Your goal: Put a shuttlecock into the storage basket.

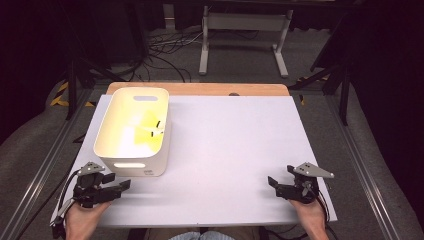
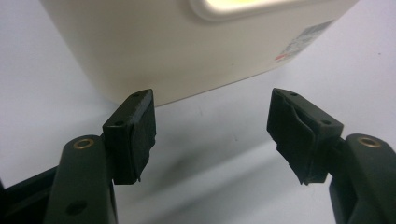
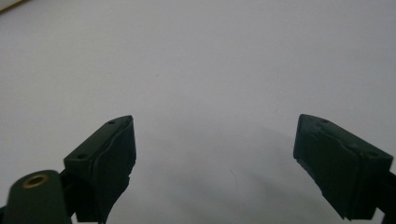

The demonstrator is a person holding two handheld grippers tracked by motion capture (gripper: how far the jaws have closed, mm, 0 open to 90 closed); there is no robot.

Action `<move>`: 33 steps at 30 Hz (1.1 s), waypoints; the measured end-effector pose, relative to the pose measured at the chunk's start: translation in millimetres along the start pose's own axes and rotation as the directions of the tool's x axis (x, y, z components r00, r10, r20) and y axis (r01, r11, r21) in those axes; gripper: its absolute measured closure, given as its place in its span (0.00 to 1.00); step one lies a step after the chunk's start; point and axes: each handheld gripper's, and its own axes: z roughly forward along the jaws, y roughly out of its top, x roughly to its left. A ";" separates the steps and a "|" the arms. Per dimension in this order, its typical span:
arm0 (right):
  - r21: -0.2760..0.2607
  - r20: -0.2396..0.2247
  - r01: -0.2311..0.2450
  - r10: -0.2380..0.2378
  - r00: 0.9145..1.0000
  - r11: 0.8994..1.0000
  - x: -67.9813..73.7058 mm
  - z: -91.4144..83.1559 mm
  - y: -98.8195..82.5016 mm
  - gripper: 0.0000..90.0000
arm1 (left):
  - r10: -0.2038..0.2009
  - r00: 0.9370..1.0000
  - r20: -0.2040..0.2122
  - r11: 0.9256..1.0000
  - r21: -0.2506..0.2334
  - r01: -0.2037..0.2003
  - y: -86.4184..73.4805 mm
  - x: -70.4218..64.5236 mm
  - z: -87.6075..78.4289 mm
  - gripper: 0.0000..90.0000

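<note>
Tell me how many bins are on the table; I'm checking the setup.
1. The white bin sits at the table's left side, just beyond the left gripper; something yellow lies inside.

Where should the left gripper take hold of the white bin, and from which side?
Probably the near end wall of the white bin, at its handle slot. That slot faces the open left gripper, which sits just in front, giving one jaw a way inside.

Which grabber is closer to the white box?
The left gripper: it sits just in front of the white bin, which its own view shows close ahead. The right gripper faces bare table.
</note>
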 end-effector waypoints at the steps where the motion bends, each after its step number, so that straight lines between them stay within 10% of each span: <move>1: 0.001 0.000 0.000 0.000 1.000 1.000 0.2 -0.1 0.0 0.15 | 0.001 1.000 -0.005 1.000 -0.005 -0.001 -1.0 -1.0 0.5 0.37; 33: 0.000 -0.005 -0.003 0.003 1.000 1.000 5.1 -8.1 -6.4 0.15 | 0.068 0.995 0.068 0.992 -0.108 -0.060 -13.4 -6.8 11.8 0.36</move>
